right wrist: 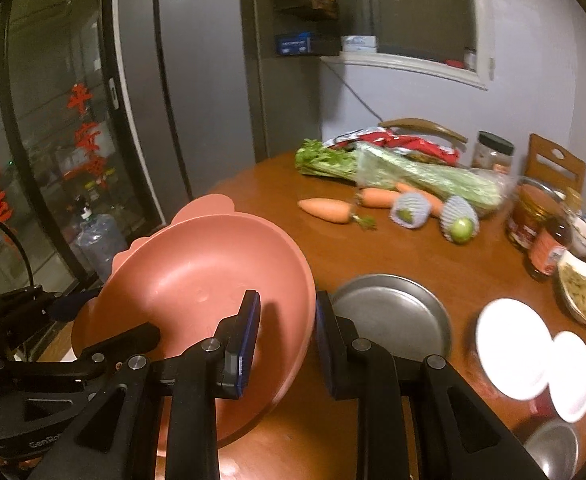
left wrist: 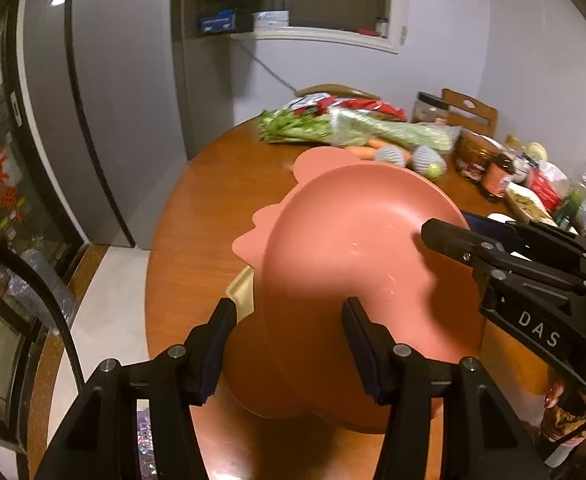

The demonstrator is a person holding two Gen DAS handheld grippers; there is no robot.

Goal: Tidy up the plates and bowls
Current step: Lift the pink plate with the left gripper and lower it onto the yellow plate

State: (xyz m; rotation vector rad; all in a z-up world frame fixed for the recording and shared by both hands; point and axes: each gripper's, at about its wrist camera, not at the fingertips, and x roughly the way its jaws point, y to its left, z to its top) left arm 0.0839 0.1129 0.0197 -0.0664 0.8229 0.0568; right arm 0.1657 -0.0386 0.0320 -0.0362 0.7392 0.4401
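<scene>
Left gripper (left wrist: pixel 289 344) nearest lens, jaws clamped across near rim of large salmon-pink plastic bowl (left wrist: pixel 357 240). Right gripper (right wrist: pixel 287 334) pinches opposite rim, jaws nearly closed on thin wall. Bowl tilted, carried clear above round brown wooden table (right wrist: pixel 393 252).

Left to sort, by size: grey metal pan (right wrist: pixel 393 312), white round plate (right wrist: pixel 513 352), smaller white dish (right wrist: pixel 573 376) overlapping it, all separate on table. Judgement: task early; nothing stacked yet.

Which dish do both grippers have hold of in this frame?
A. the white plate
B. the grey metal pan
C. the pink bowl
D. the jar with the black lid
C: the right gripper straddles the rim of the pink bowl, and the left gripper clamps its opposite edge; the grey metal pan lies free on the table.
</scene>
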